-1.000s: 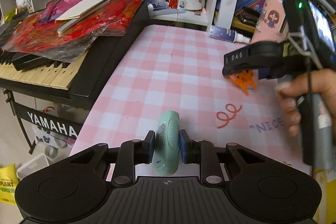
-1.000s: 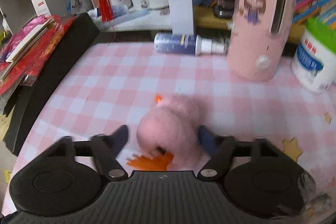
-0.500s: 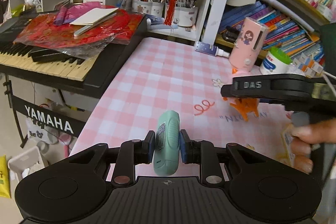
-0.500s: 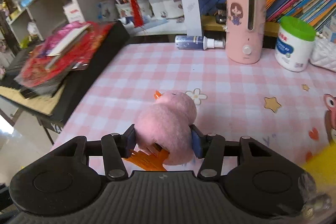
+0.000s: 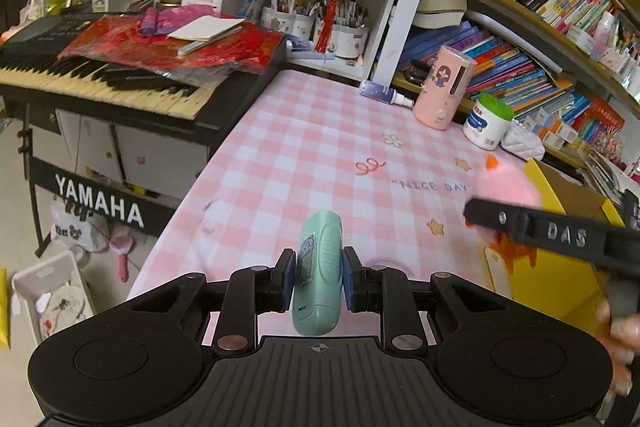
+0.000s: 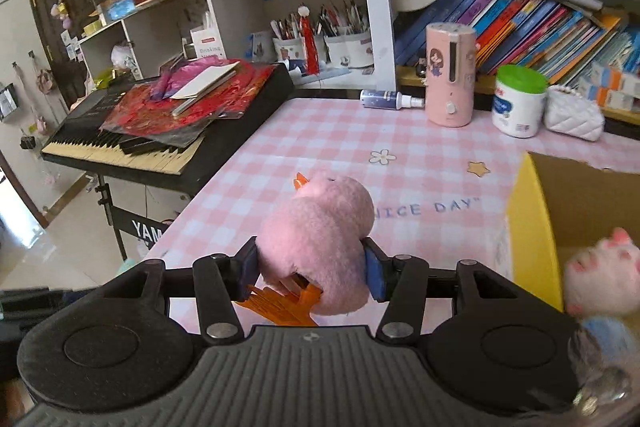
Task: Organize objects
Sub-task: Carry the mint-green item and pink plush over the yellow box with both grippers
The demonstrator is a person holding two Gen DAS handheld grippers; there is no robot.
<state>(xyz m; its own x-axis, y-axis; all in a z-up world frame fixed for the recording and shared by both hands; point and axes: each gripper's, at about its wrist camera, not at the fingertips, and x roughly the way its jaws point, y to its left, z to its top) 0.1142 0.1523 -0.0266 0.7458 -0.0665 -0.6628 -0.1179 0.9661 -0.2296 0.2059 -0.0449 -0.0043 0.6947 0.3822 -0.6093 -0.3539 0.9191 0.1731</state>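
My left gripper is shut on a mint green handheld device and holds it upright above the near edge of the pink checked table. My right gripper is shut on a pink plush bird with orange feet, held above the table. The bird also shows in the left wrist view, to the right, behind the right gripper's black finger. A yellow cardboard box stands right of the bird. Inside it lie a pale pink plush and a blue plush.
A Yamaha keyboard piled with red bags stands left of the table. At the table's far side stand a pink cylinder, a green-lidded jar, a white quilted purse and a lying spray bottle. Shelves of books and pen cups rise behind.
Both grippers have risen and pulled back from the table, each keeping its object. The right gripper closed on the bird, lifted it and moved right toward the yellow box.
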